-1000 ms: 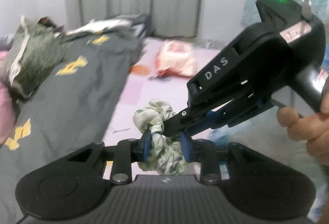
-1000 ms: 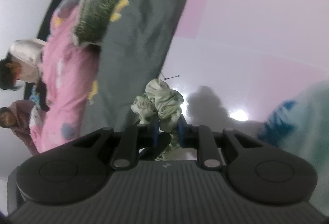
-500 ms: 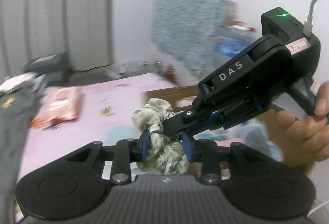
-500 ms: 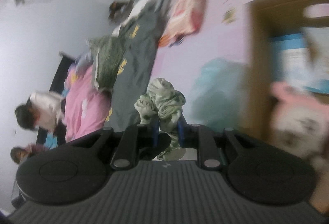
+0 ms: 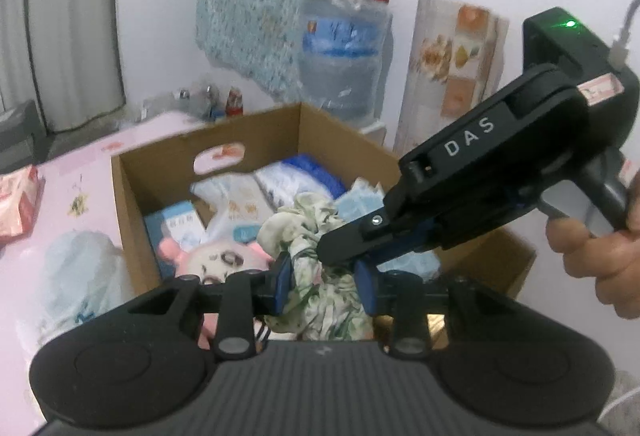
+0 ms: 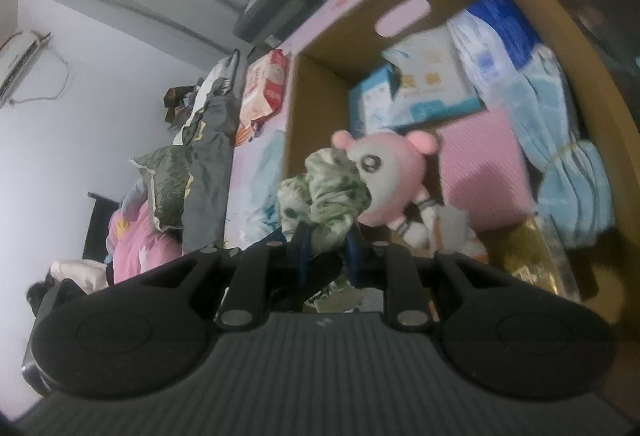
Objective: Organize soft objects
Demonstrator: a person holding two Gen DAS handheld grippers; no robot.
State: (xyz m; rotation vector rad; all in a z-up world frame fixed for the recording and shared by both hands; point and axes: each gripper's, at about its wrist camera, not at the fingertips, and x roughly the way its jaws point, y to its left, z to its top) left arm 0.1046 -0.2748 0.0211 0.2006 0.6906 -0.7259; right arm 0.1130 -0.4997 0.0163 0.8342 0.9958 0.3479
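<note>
A green floral fabric scrunchie (image 5: 320, 268) is held between both grippers, above an open cardboard box (image 5: 132, 204). My left gripper (image 5: 324, 286) is shut on its lower part. My right gripper (image 6: 328, 250) is shut on the same scrunchie (image 6: 332, 192); its black body crosses the left wrist view from the right (image 5: 500, 172). The box (image 6: 308, 108) holds a pink and white plush toy (image 6: 384, 176), a pink pad (image 6: 484, 180), a light blue towel (image 6: 560, 172) and several packets.
A water jug (image 5: 344, 52) stands behind the box against the wall. A red packet (image 6: 266, 88) and a bluish plastic bag (image 5: 76, 276) lie on the pink floor left of the box. A grey blanket and pink bedding (image 6: 192, 164) lie further left.
Both grippers swung with the scrunchie from the grey blanket and pink floor to above the open box. Both stay shut on it.
</note>
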